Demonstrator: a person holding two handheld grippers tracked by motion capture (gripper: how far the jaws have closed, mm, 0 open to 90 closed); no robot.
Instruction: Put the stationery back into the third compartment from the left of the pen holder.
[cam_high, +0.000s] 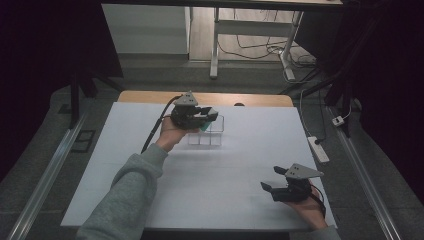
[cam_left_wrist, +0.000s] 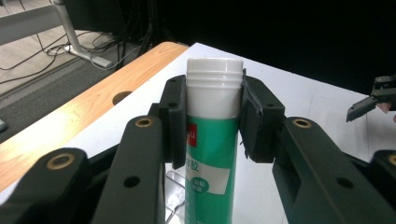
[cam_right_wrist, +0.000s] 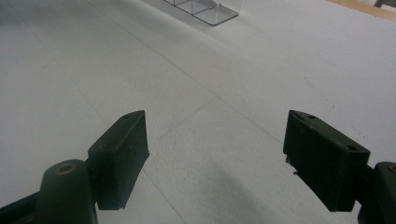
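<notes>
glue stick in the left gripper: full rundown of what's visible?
The glue stick is a round tube with a green body, a white ribbed cap on top and a white label with a red patch; it looks like plastic. It stands upright, capped, clamped between the left gripper's two black pads just below and across the cap. Its lower end sits at the clear compartment organizer on the white table; whether it rests inside can't be told.

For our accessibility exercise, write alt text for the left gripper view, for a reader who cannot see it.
Two black jaws of the left tool clamp a green glue stick just below its white cap, holding it upright above a white table with a wooden edge. Part of a clear plastic organizer shows below.
</notes>
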